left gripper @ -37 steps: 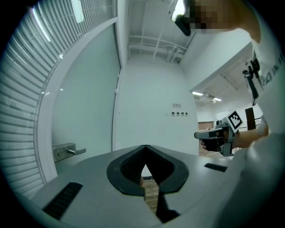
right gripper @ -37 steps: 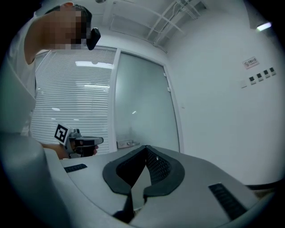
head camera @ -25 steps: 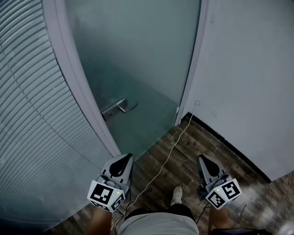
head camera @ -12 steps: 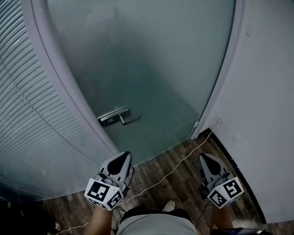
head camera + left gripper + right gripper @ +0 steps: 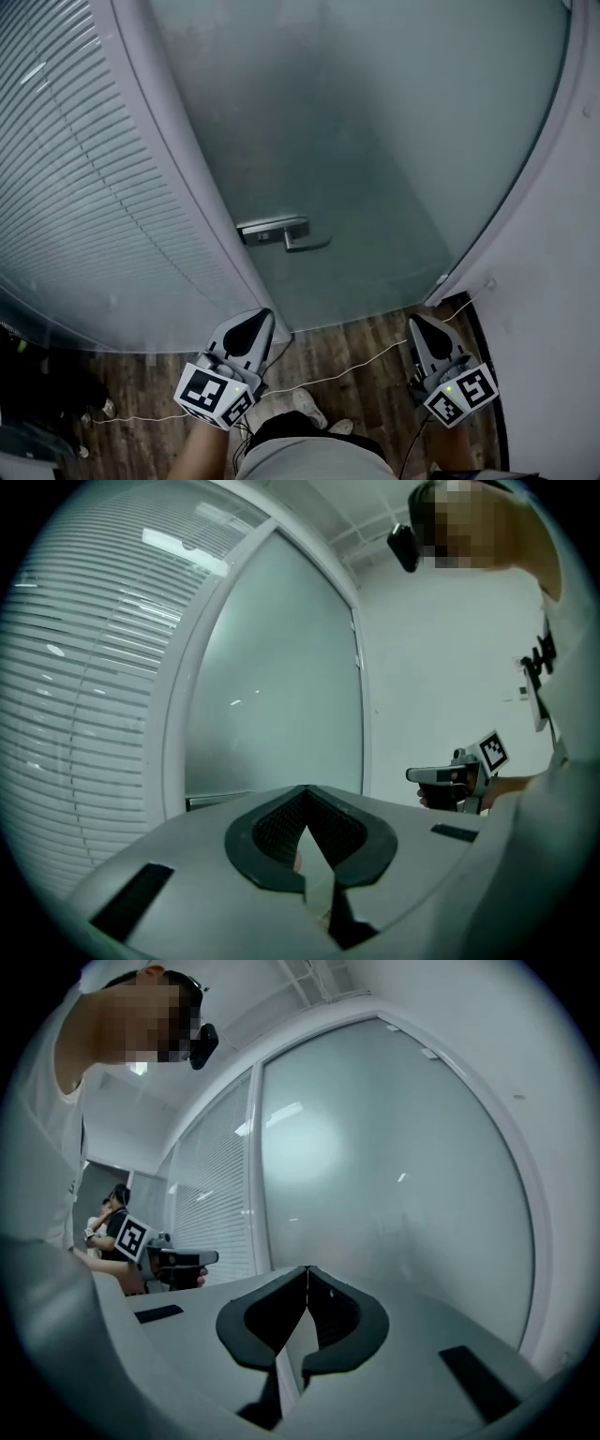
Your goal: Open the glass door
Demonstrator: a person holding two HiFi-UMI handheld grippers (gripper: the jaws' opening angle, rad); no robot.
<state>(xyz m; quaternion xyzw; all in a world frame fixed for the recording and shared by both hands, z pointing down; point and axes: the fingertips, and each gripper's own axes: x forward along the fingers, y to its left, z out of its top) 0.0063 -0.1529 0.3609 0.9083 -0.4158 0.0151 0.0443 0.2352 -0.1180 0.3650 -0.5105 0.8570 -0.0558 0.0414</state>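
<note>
While I hold both tongs low and level in front of me, the left tongs [image 5: 254, 321] and the right tongs [image 5: 418, 324] are each pressed together with nothing between them; the left gripper view [image 5: 307, 799] and the right gripper view [image 5: 307, 1277] both show the dark pads meeting in a closed line. The frosted glass door [image 5: 375, 141] stands straight ahead of both tongs and looks shut in its pale frame [image 5: 169, 159]. Its metal lever handle [image 5: 283, 232] sits at the door's edge, ahead of the left tongs and well apart from them, nearer to them than to the right tongs. Beyond the left tongs, to their outer side, is a slatted blind panel [image 5: 75, 178]; a white wall [image 5: 562, 319] runs along the outer side of the right tongs. Below and between the tongs a thin pale cable [image 5: 361, 369] trails across the wooden floor [image 5: 347, 337].
</note>
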